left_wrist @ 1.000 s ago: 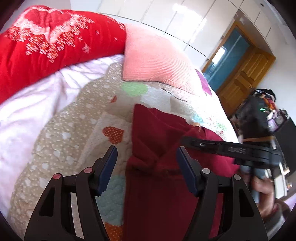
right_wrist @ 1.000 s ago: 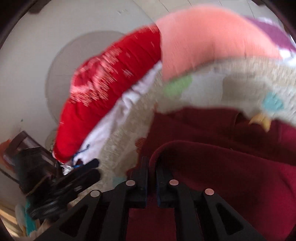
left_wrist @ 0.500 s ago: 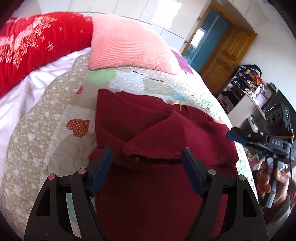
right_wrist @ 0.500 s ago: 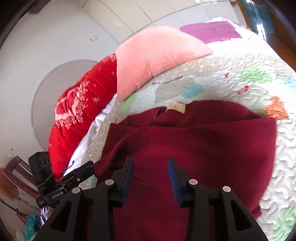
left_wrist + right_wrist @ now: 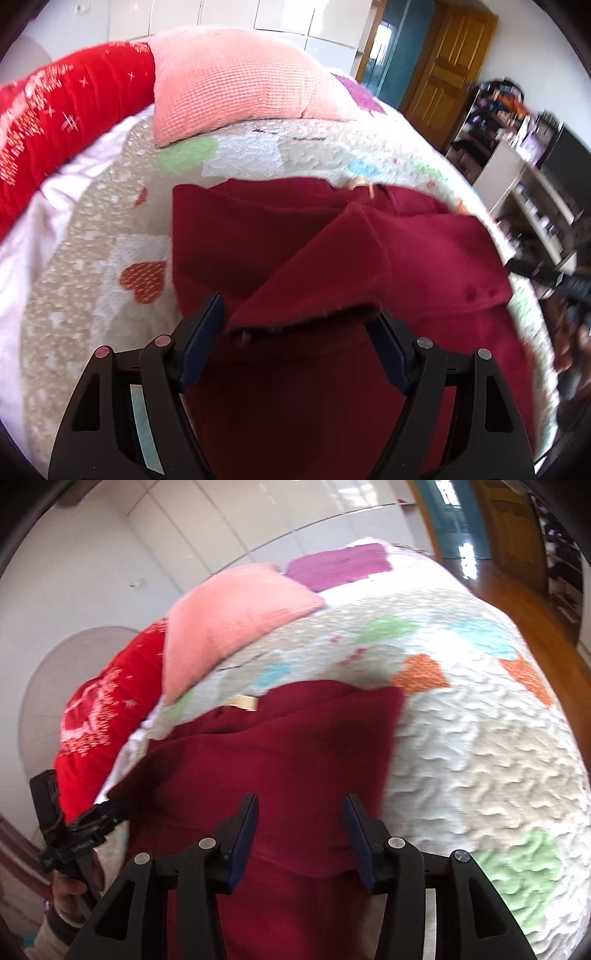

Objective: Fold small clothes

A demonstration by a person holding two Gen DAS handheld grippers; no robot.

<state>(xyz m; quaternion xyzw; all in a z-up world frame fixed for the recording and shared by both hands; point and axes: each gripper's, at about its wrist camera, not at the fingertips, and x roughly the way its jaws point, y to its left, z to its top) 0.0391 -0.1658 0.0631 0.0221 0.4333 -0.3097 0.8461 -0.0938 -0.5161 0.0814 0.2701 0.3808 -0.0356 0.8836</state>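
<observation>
A dark red garment (image 5: pixel 295 258) lies on the quilted bed cover (image 5: pixel 92 258), its sleeves folded over its middle and a tan neck label (image 5: pixel 360 182) at the far edge. My left gripper (image 5: pixel 295 332) is open and empty, its fingers either side of a folded sleeve edge just above the cloth. In the right wrist view the same garment (image 5: pixel 277 760) fills the middle. My right gripper (image 5: pixel 300 830) is open and empty above its near part. The left gripper also shows at the left edge of the right wrist view (image 5: pixel 92 821).
A pink pillow (image 5: pixel 229 85) and a red blanket (image 5: pixel 55 118) lie at the head of the bed. The quilt (image 5: pixel 480 768) stretches right of the garment. A wooden door (image 5: pixel 443 74) and cluttered shelves (image 5: pixel 517 155) stand at the right.
My right gripper let go of the red sleeve, opened and pulled back toward me. My left gripper stayed open and shifted right over the folded sleeve.
</observation>
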